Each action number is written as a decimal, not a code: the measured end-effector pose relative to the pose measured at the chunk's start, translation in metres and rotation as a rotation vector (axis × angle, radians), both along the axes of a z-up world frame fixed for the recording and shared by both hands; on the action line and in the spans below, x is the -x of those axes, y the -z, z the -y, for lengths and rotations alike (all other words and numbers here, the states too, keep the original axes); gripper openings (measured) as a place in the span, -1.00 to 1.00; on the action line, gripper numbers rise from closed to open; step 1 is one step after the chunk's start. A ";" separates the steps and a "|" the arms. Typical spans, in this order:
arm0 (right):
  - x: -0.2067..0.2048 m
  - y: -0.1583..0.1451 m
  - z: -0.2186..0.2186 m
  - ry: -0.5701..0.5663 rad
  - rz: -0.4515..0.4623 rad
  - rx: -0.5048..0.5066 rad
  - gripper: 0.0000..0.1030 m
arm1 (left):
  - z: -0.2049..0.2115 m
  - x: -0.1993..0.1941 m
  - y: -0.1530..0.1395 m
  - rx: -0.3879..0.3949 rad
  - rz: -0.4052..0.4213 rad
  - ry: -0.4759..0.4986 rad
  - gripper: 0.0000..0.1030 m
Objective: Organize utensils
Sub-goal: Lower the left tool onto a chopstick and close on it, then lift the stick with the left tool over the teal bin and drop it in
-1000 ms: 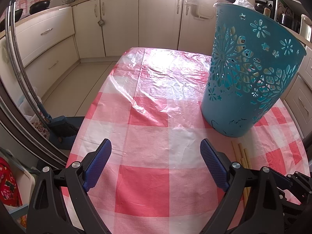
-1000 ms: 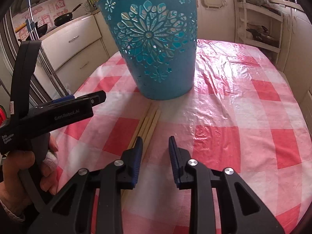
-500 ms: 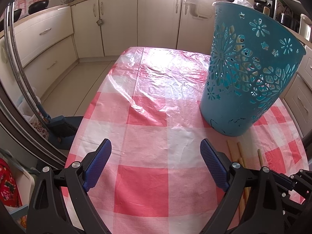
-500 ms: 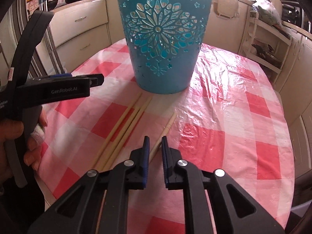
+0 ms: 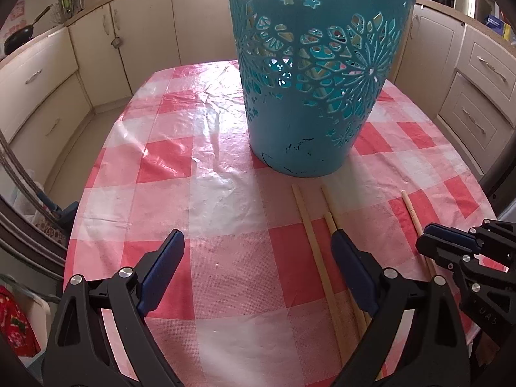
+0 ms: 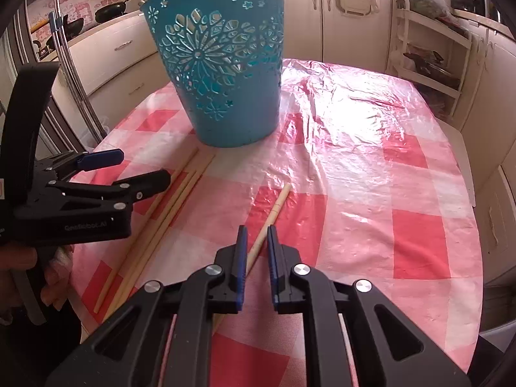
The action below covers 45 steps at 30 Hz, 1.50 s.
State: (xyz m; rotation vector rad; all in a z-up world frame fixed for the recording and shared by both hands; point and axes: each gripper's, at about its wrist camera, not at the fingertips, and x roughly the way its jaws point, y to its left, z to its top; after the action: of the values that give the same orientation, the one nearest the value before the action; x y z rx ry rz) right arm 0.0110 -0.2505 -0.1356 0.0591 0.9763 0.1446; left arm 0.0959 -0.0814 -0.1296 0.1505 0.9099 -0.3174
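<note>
My right gripper [image 6: 257, 251], jaws narrowly apart, straddles lone chopstick [image 6: 272, 213] at frame centre; I'd lower, then pinch. Left gripper [image 5: 254, 274] wide open.

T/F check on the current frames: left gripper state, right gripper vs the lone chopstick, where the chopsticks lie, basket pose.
1. The left gripper is wide open and holds nothing. True.
2. The teal basket lies tipped on its side. False: it stands upright on the checked tablecloth.
3. The right gripper straddles the lone chopstick with a gap showing. True.
4. All chopsticks are in the basket. False: the group of three chopsticks and the lone one lie on the cloth.
</note>
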 end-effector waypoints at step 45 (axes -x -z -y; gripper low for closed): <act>-0.003 0.005 -0.008 -0.007 0.065 0.014 -0.57 | -0.010 0.008 -0.018 0.017 -0.018 0.032 -0.91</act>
State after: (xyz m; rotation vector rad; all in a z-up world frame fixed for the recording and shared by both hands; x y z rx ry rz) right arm 0.0138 -0.2426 -0.1402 0.0382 0.9129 0.1454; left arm 0.0878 -0.0717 -0.1112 0.1465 0.9227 -0.3568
